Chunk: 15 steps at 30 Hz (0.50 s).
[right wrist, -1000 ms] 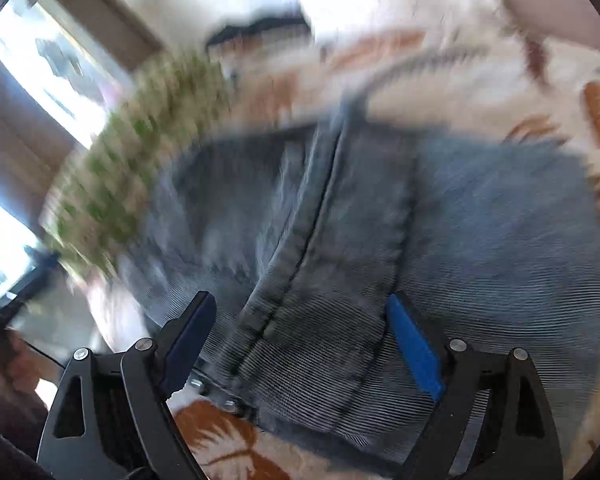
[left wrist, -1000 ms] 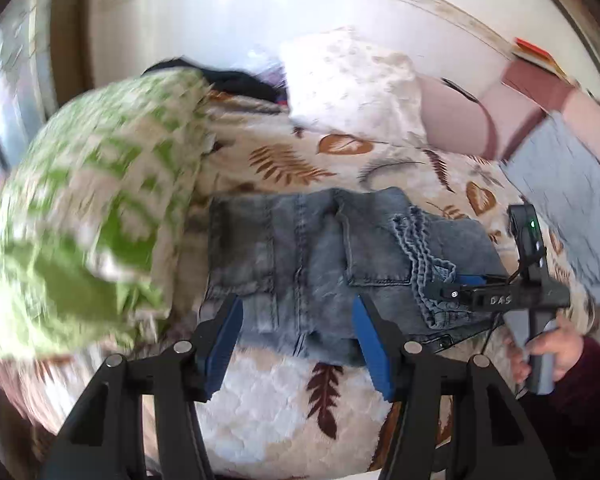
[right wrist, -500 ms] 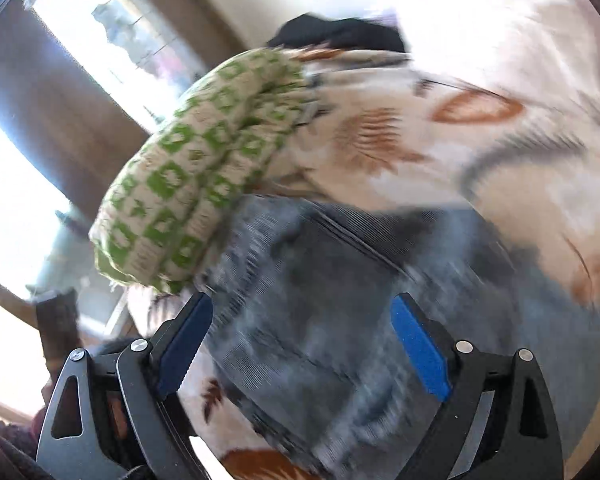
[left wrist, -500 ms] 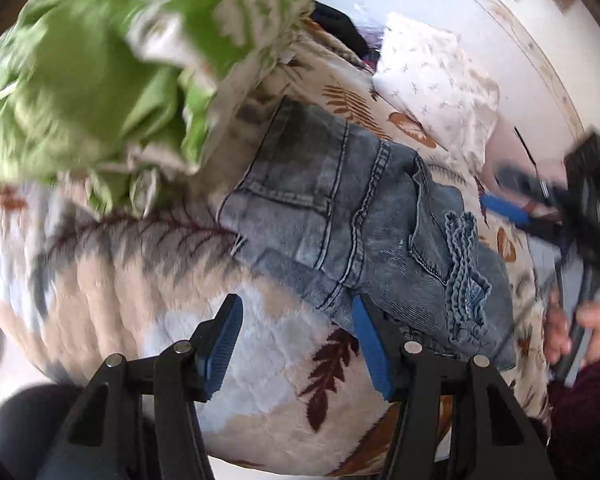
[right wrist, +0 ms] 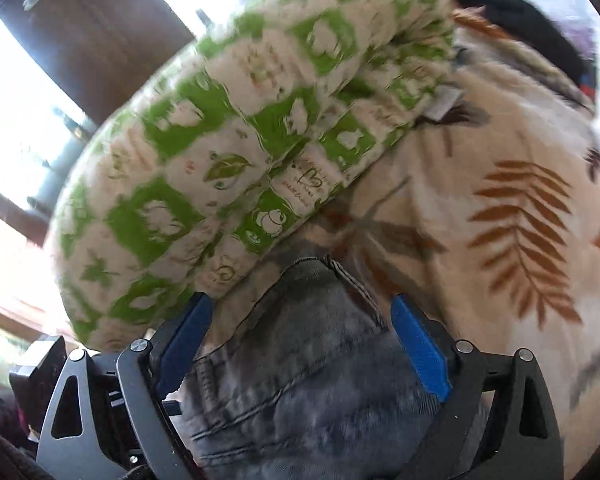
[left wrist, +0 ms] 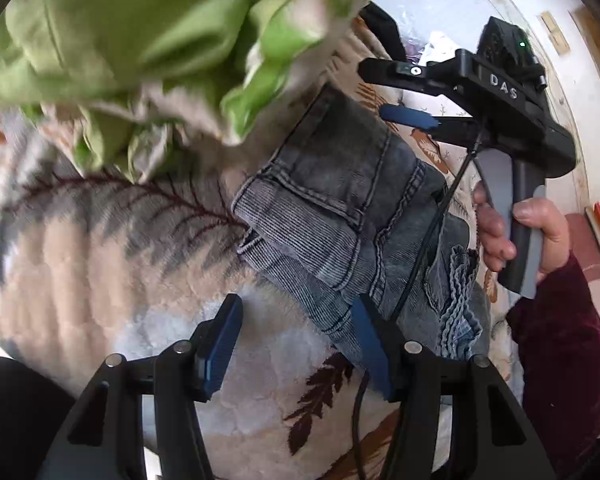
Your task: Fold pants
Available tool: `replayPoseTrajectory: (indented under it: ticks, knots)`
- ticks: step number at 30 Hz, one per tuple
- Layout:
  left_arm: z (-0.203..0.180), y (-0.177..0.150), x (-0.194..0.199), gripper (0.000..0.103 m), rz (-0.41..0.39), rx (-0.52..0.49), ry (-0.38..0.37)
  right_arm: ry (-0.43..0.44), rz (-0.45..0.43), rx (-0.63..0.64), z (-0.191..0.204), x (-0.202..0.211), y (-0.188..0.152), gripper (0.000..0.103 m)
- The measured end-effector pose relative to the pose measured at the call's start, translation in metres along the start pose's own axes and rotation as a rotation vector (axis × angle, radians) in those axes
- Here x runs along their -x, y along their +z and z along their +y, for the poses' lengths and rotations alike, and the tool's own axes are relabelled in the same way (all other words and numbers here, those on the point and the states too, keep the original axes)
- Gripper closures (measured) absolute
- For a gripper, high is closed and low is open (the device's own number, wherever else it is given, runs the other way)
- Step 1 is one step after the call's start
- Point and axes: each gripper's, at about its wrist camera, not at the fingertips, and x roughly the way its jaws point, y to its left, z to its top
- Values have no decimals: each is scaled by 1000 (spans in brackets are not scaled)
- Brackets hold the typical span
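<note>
Folded grey-blue jeans (left wrist: pixel 352 216) lie on a leaf-patterned bedspread (left wrist: pixel 100 240). My left gripper (left wrist: pixel 296 344) is open low over the bed at the jeans' near edge. Its right pad (left wrist: pixel 370 344) overlaps the denim and nothing is pinched. A hand (left wrist: pixel 516 232) holds my right gripper (left wrist: pixel 374 90) over the far end of the jeans. In the right wrist view that gripper (right wrist: pixel 300 320) stands wide open, with a corner of the jeans (right wrist: pixel 312 360) below and between its blue pads (right wrist: pixel 416 348), which do not press on it.
A bulky green-and-white quilt (right wrist: pixel 240 140) lies right beside the jeans' far corner and fills the upper left of the left wrist view (left wrist: pixel 140 40). A dark garment (right wrist: pixel 520 12) lies at the bed's far edge. A maroon sleeve (left wrist: pixel 560 360) is on the right.
The right gripper swept across the jeans to their far corner by the green quilt. The left gripper sank and rolled, coming closer to the jeans' near edge. Both stayed open.
</note>
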Motion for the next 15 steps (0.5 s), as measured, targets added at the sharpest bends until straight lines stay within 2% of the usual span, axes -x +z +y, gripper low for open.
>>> replayPoseTrajectory:
  ticks: [9,10,12,13,14,15]
  knots:
    - [-3,-2,-1,43,-17,-11,5,59,142,6,-11,-64,6,13]
    - [-1,-2,-1,43,-18,-7,4,32,148,26,-8,-70,5,17]
    - [1,-3,1,43,-19,-3,5,-2,150,36,-6,-72,6,32]
    - [1,-4,0,43,-19,-3,6,-13,150,23,-6,-71,5,55]
    - [1,-5,2,43,-19,-4,10,-19,151,2,-8,-69,6,63]
    - [1,-7,2,43,-18,-5,14,-22,145,-25,-11,-66,5,65]
